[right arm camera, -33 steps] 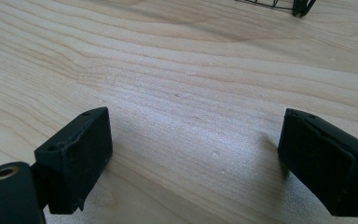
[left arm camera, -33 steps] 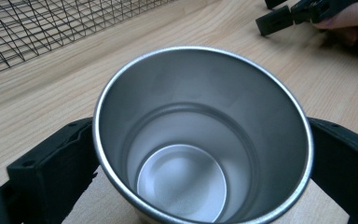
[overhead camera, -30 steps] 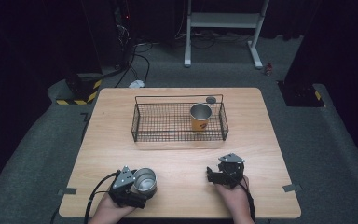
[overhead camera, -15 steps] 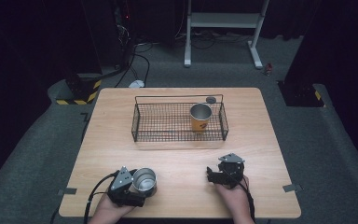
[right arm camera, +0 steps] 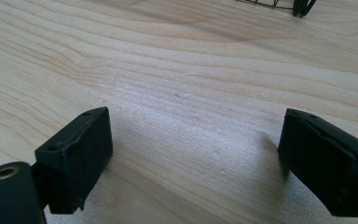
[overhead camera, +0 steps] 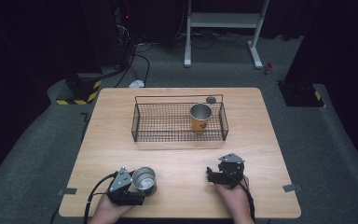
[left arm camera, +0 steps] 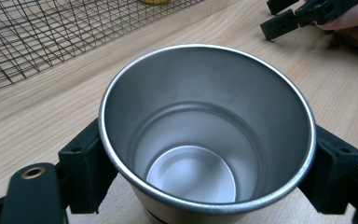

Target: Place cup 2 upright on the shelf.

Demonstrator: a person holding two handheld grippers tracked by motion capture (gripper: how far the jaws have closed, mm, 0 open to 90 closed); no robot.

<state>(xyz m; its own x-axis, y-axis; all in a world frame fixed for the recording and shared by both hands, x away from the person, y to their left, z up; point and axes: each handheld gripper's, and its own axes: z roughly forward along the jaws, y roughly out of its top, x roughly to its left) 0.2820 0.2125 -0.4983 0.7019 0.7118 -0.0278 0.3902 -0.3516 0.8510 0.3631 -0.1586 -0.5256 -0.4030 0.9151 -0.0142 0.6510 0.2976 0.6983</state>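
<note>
Since the work is at the near edge, the lines run from largest thing to smallest.

Table (overhead camera: pixel 177 154): bare wood between the person and the basket, which leaves a free path from the near edge toward 12 o'clock.

Basket (overhead camera: pixel 142 126): wire, at the far middle of the table, open on top, so a cup can be lowered in. My guess is that it is where the steel cup is meant to go.

Yellow cup (overhead camera: pixel 200 117): upright in the basket's 3 o'clock end, which leaves the 9 o'clock end free for a second cup.

Steel cup (overhead camera: pixel 143 180): upright on the table at the near left, about 7 o'clock from the basket and well apart from it.

Left gripper (left arm camera: pixel 200 158): clenched on the steel cup; its jaws have just been closing and now press the wall from both sides below the rim, a hold fit for lifting it upright.

Right gripper (overhead camera: pixel 213 174): released, jaws wide over bare wood with nothing between them, resting at the near right, about 5 o'clock from the basket, out of the way.
</note>
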